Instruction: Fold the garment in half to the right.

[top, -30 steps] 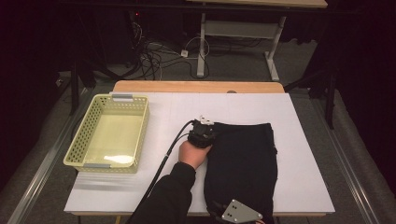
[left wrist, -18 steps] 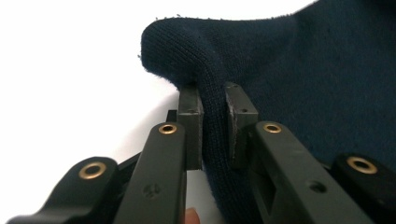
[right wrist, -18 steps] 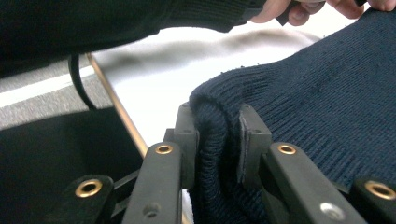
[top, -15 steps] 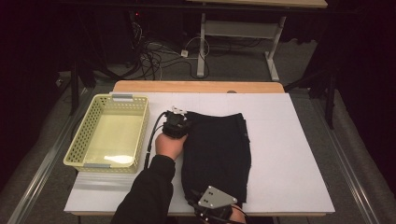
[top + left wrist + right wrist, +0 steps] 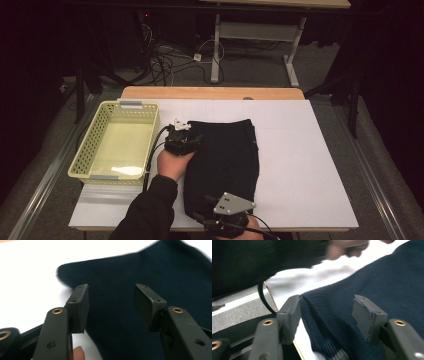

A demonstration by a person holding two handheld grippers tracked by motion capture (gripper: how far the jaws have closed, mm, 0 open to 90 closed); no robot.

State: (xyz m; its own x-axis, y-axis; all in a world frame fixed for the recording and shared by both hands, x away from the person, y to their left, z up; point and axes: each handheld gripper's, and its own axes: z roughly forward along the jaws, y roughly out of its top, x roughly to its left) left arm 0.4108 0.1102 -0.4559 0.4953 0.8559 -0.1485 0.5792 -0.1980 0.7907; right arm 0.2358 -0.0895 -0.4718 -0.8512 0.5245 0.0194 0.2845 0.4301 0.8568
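A: Field check. Your left hand-held gripper [image 5: 184, 131] sits at the far left corner of the dark garment [image 5: 225, 165]. Its jaws have just been opening and now stand spread, with cloth lying under the gap but not pinched — the left gripper view shows both pads [image 5: 80, 307] clear of the fabric.

B: And the right hand-held gripper [image 5: 220, 220]?

A: It's at the near edge of the garment, close to the front edge of the white surface [image 5: 310, 175]. Those jaws have just been opening as well. In the right gripper view the garment's ribbed hem runs between the pads [image 5: 367, 315], yet neither presses on it, so you've let go on both sides.

B: What's changed against a second ago?

A: The garment has shifted left. Back then it lay toward the right of the middle, and half a second ago it was partway over. Now it lies flat, left of centre, its long side running away from you, and its left edge is near the yellow basket [image 5: 95, 145] but not touching. Your left hand [image 5: 172, 162] has travelled the same way with it and is now just beside the basket's right wall.

B: The basket itself?

A: Same spot at the left end of the surface — unmoved across all three looks.
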